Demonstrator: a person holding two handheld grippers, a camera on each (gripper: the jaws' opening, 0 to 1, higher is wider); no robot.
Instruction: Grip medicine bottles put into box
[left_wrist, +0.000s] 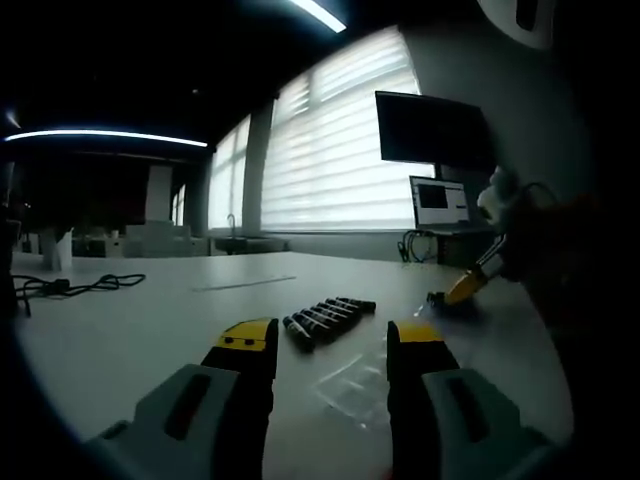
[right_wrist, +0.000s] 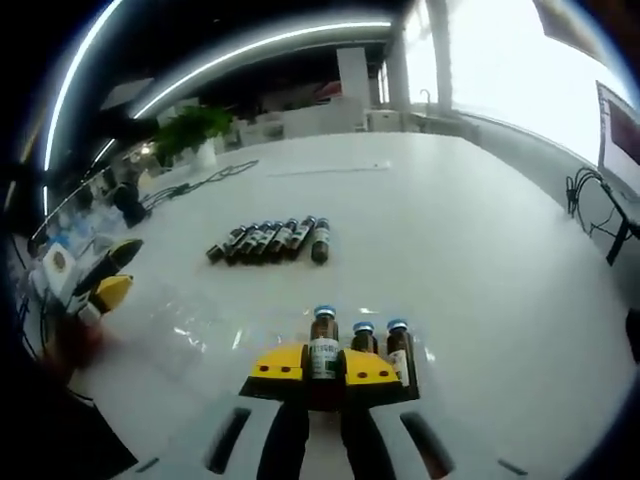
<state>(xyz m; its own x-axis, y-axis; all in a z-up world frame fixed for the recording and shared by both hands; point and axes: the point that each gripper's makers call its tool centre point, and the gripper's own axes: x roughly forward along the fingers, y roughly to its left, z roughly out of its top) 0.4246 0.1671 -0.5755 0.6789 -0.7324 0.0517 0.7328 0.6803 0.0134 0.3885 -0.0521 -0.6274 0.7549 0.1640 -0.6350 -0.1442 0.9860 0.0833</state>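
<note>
My right claw (right_wrist: 323, 372) is clamping one upright medicine bottle (right_wrist: 323, 345); left claw (left_wrist: 330, 345) is hanging open over the surface (left_wrist: 150, 330).

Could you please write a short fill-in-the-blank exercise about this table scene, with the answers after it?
1. In the right gripper view, the right gripper is shut on one upright ____.
2. The standing bottles near its fingers number ____.
3. The row of bottles farther away on the white table is lying ____.
4. In the left gripper view, the left gripper is ____, holding nothing.

Missing words: bottle; three; down; open
</note>
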